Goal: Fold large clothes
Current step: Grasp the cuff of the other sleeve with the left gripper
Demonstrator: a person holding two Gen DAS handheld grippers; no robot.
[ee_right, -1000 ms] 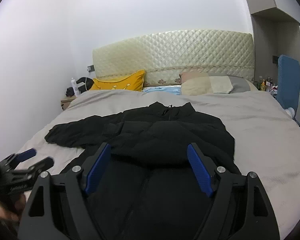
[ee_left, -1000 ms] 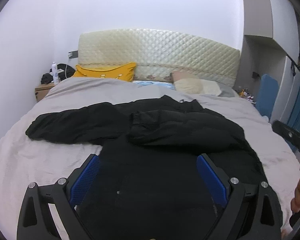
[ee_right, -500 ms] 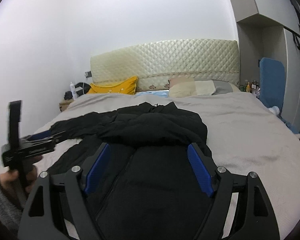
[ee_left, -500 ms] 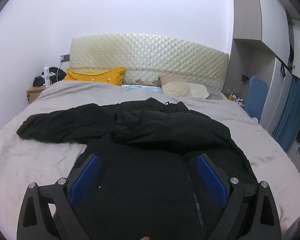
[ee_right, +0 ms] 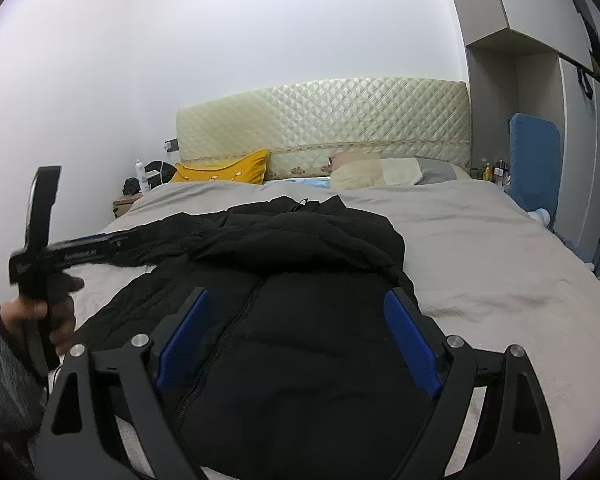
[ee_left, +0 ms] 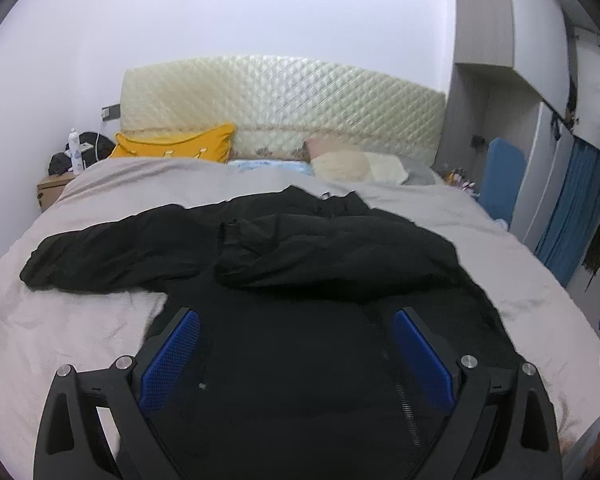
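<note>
Left wrist view first: there's a big black jacket (ee_left: 300,280) spread out on the bed (ee_left: 60,332), which has a light greyish-pink cover. It's a puffy, matte thing with a zipper running down the front near the lower right of the body. One sleeve (ee_left: 112,252) lies stretched out flat to the left, and the other sleeve (ee_left: 332,256) is folded across the chest, cuff ending around the middle. The collar points toward the headboard (ee_left: 284,108). The left gripper (ee_left: 296,352) hangs over the lower body of the jacket with its blue pads spread wide and nothing between them. Can't tell if the fingers actually touch the fabric. A yellow pillow (ee_left: 180,146) and a cream pillow (ee_left: 352,166) sit up by the headboard.

Right wrist view: same jacket (ee_right: 284,280), and here the zipper (ee_right: 236,320) shows clearly, running from the lower left up toward the folded sleeve (ee_right: 300,248). The right gripper (ee_right: 296,332) is also wide open over the jacket's lower half, empty, with the zipper sitting just inside its left pad. The left gripper (ee_right: 112,242) shows from the side out on the left, held in a hand (ee_right: 48,308), its tip pointing at the stretched-out sleeve. From this angle I can't tell how far its jaws are apart.
</note>
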